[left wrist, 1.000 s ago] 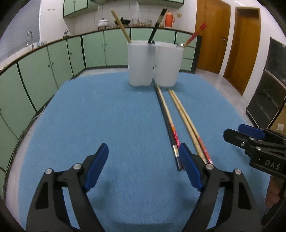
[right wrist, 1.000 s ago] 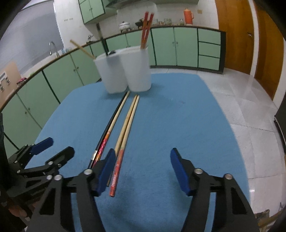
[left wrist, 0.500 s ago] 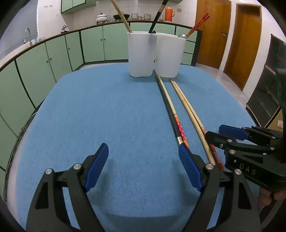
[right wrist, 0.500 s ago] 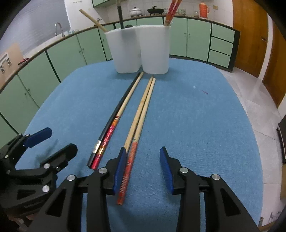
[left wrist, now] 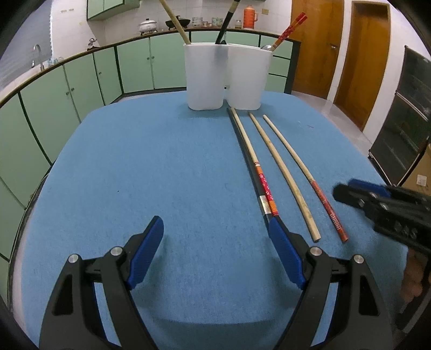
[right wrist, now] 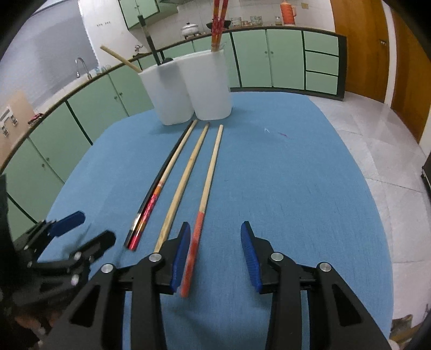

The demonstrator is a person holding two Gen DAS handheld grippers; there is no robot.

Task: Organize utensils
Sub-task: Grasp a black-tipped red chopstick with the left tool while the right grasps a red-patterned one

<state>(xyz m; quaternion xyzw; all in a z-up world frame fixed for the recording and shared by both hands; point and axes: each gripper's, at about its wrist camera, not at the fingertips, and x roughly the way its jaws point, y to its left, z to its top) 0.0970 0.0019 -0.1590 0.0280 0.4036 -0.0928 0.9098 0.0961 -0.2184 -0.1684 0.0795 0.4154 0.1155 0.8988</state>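
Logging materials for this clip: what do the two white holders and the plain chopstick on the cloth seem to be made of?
The white holders look like matte, slightly translucent plastic: a dark shadow of their contents shows through one wall. The plain chopstick looks like unfinished bamboo or wood, pale tan and dull, with no paint. The cloth looks like blue felt, without sheen.

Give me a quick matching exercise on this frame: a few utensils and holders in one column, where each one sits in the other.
Things:
1. red-handled chopstick
2. black chopstick
3. plain bamboo chopstick
4. red chopstick pair

Places:
A. standing in the right white cup
B. lying leftmost of the four on the blue mat
C. between the pads of the right claw
D. lying second from the right on the mat

Pairs: 1-C, 2-B, 3-D, 4-A
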